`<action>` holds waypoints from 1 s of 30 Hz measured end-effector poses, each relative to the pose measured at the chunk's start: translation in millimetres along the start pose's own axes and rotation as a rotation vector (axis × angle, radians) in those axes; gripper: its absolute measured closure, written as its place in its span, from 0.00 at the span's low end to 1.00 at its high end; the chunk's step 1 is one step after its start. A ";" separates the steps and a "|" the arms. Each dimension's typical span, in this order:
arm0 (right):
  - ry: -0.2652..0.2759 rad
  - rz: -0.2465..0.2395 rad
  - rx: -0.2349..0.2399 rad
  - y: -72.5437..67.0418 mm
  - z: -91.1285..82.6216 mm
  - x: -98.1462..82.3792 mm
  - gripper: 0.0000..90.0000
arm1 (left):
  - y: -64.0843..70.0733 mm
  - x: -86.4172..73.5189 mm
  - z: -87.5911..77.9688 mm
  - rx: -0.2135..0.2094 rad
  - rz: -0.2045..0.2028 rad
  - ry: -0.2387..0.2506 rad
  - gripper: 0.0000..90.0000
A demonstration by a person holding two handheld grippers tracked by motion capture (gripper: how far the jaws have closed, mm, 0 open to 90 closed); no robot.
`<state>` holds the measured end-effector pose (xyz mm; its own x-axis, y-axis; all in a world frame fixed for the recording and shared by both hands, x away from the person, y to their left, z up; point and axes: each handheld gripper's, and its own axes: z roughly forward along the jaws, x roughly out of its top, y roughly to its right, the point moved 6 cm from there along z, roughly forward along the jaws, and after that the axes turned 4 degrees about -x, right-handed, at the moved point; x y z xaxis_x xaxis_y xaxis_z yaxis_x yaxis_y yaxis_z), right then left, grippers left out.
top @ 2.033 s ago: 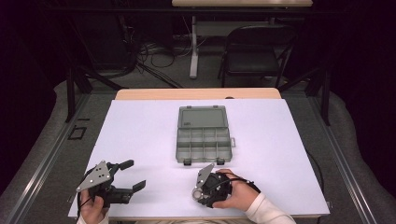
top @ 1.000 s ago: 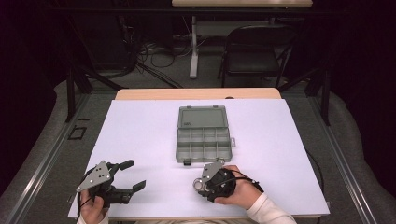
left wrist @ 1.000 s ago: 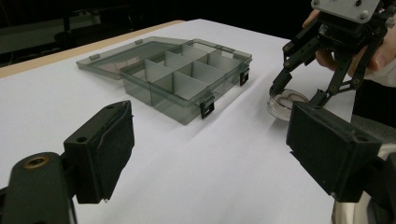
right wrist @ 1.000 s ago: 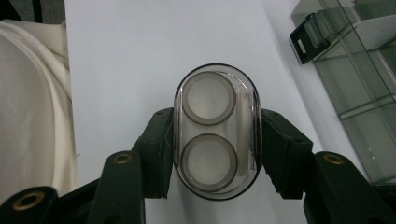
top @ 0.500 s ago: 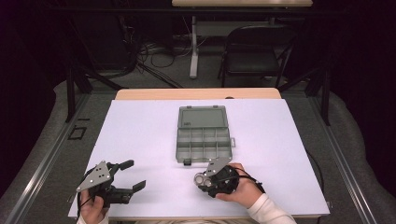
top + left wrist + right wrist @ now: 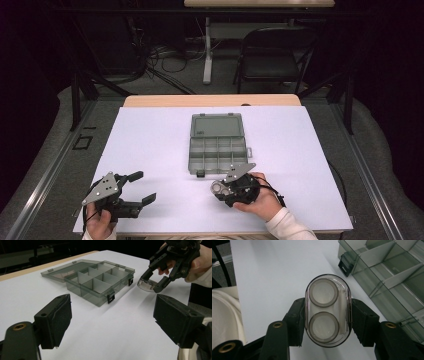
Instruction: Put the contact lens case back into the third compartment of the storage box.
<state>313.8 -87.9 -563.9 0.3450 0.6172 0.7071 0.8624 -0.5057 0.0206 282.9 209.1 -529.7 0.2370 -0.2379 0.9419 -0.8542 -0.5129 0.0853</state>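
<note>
A clear oval case (image 6: 327, 310) with two round wells sits between the jaws of my right gripper (image 6: 327, 322), which is shut on its sides just above the white table. In the high view the right gripper (image 6: 222, 190) holds the oval case (image 6: 218, 188) near the front edge, just in front of the open grey compartment box (image 6: 217, 145). The left gripper view shows the oval case (image 6: 147, 285) held low beside the compartment box (image 6: 97, 282). My left gripper (image 6: 140, 187) rests open at the front left with nothing between its pads (image 6: 58, 315).
The white table top (image 6: 150, 145) has free room to the left and right of the box. The box lid (image 6: 216, 125) lies flat behind the compartments. A dark chair (image 6: 272, 55) and cables stand on the floor beyond the table's far edge.
My right gripper has turned and shifted slightly toward the box with the oval case still in it. The left gripper has stayed put.
</note>
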 end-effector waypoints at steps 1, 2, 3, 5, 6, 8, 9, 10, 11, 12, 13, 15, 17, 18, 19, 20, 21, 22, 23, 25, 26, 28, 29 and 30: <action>0.000 0.010 -0.007 1.5 -0.5 -0.3 0.54 | -0.1 0.1 0.0 -0.004 0.000 0.000 0.17; -0.004 0.019 -0.016 3.1 -1.0 -0.8 0.54 | -0.4 0.1 0.0 0.003 0.000 0.000 0.17; -0.003 0.027 -0.022 4.7 -1.2 -1.2 0.54 | -0.6 0.2 0.3 0.001 0.000 0.003 0.17; -0.003 0.048 -0.041 8.2 -1.8 -2.1 0.54 | -0.7 0.0 0.3 0.003 -0.002 0.000 0.17; -0.001 0.056 -0.054 10.1 -2.2 -2.5 0.54 | -0.8 -0.1 0.4 0.003 -0.003 0.000 0.17; 0.001 0.078 -0.073 14.0 -3.2 -2.7 0.54 | -1.1 -0.2 0.4 0.005 -0.004 0.000 0.17; 0.001 0.091 -0.083 16.1 -4.0 -2.9 0.54 | -1.2 -0.4 0.4 0.005 -0.007 -0.001 0.17; 0.000 0.104 -0.091 18.3 -4.5 -3.1 0.54 | -1.6 -0.6 0.3 0.007 -0.006 -0.003 0.17; -0.001 0.113 -0.098 21.0 -4.9 -3.3 0.54 | -1.9 -0.9 0.3 0.009 -0.007 -0.002 0.17; -0.001 0.127 -0.109 23.6 -5.2 -3.6 0.54 | -2.2 -1.1 -0.1 0.011 -0.008 -0.004 0.17; -0.003 0.142 -0.115 26.1 -5.4 -4.1 0.54 | -2.4 -1.2 -0.3 0.008 -0.012 -0.002 0.17; -0.007 0.162 -0.136 30.9 -5.6 -5.6 0.54 | -2.9 -1.4 -0.7 0.014 -0.017 0.001 0.17; -0.016 0.180 -0.153 34.2 -5.9 -8.0 0.54 | -3.0 -1.7 -0.7 0.015 -0.020 -0.001 0.17; -0.021 0.190 -0.162 35.5 -6.2 -9.1 0.54 | -3.1 -1.8 -0.6 0.019 -0.019 -0.002 0.17; -0.025 0.196 -0.173 36.7 -6.6 -10.1 0.54 | -3.0 -1.7 -0.4 0.018 -0.020 -0.002 0.17; -0.029 0.206 -0.192 38.6 -7.7 -11.6 0.54 | -3.1 -1.6 -0.3 0.017 -0.017 -0.002 0.17; -0.029 0.206 -0.192 38.6 -7.7 -11.6 0.54 | -2.9 -1.6 -0.2 0.015 -0.017 -0.002 0.17; -0.031 0.215 -0.201 39.3 -8.6 -12.3 0.54 | -2.7 -1.7 -0.2 0.014 -0.017 -0.002 0.17; -0.027 0.218 -0.210 40.6 -9.3 -12.6 0.54 | -2.5 -1.8 -0.4 0.014 -0.019 -0.003 0.17; -0.026 0.228 -0.227 42.6 -11.2 -13.1 0.54 | -2.3 -1.6 -0.8 0.013 -0.022 0.001 0.17; -0.026 0.234 -0.232 43.5 -12.1 -13.5 0.54 | -2.3 -1.5 -1.2 0.014 -0.020 -0.001 0.17; -0.024 0.244 -0.242 44.6 -13.6 -14.0 0.54 | -2.0 -1.4 -1.2 0.012 -0.018 0.000 0.17; -0.026 0.245 -0.246 45.2 -14.3 -14.3 0.54 | -1.9 -1.5 -1.1 0.011 -0.016 0.000 0.17; -0.025 0.249 -0.249 45.5 -14.8 -14.4 0.54 | -1.9 -1.6 -1.0 0.011 -0.015 -0.001 0.17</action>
<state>342.6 -128.7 -562.7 0.5451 0.4693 0.6947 0.6348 -0.7723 0.0237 283.7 211.3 -531.1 0.2497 -0.2310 0.9404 -0.8457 -0.5251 0.0956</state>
